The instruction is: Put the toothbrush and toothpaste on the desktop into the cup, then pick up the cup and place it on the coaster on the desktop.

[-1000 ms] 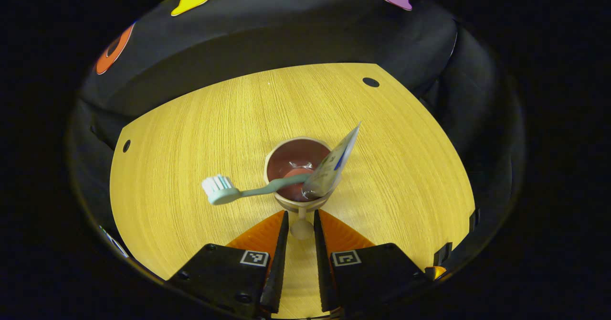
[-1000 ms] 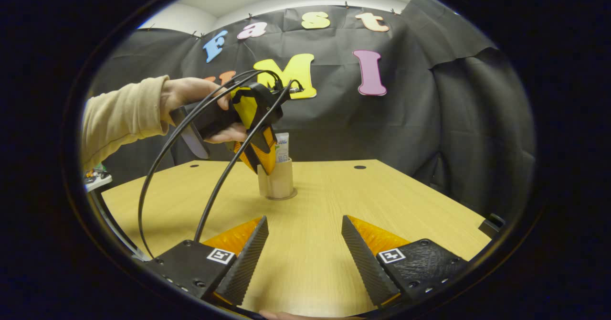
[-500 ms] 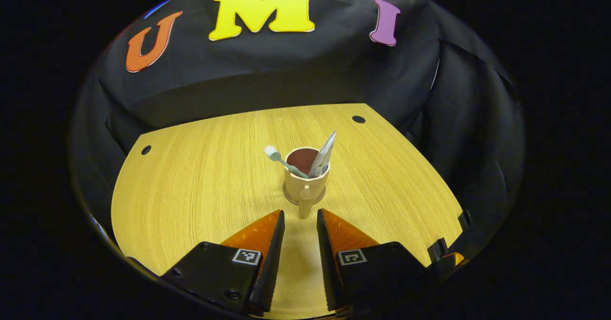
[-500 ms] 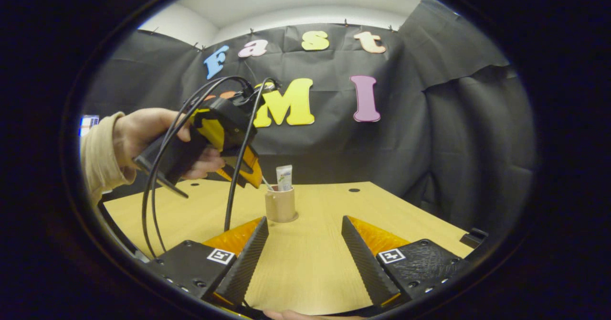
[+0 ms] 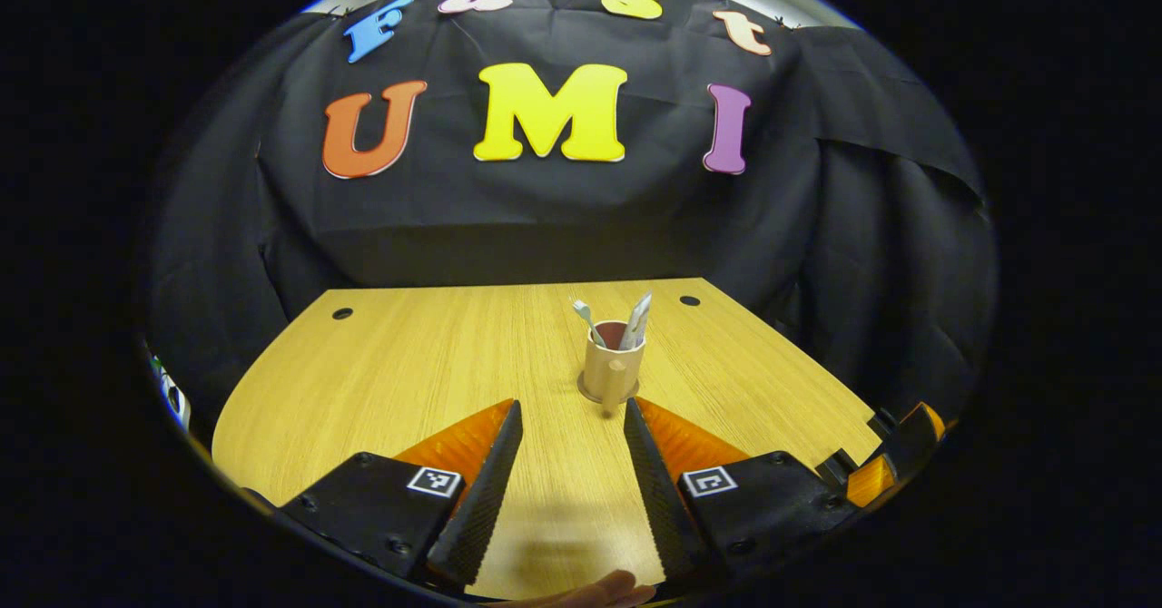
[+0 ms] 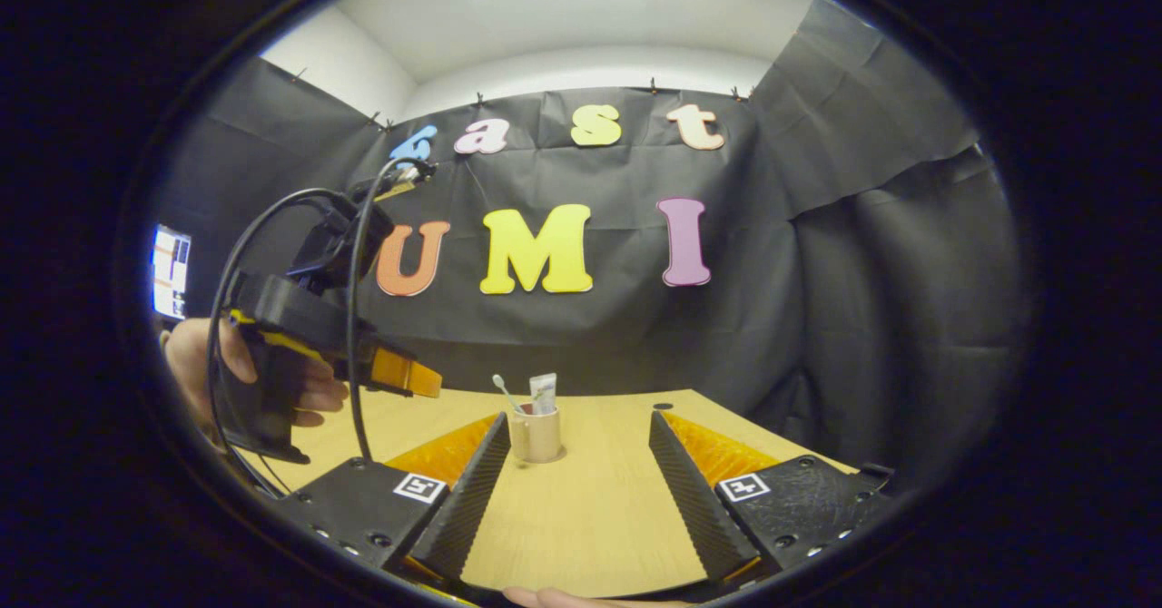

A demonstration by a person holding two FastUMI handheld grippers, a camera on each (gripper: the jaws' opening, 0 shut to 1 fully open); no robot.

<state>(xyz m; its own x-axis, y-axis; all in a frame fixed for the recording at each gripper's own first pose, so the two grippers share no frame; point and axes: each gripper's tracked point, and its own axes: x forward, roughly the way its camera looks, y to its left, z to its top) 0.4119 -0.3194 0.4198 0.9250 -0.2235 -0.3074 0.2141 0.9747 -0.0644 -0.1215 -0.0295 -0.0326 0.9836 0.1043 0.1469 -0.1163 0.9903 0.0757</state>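
Your left gripper (image 5: 569, 413) is level and low over the wooden surface (image 5: 408, 372), jaws released, aimed at the cup (image 5: 612, 369). The cup stands on its coaster (image 5: 590, 395), holding the toothbrush (image 5: 583, 316) and toothpaste (image 5: 637, 319). Your right gripper (image 6: 578, 445) has empty jaws spread wide; your hand (image 6: 204, 367) grips the other handle.
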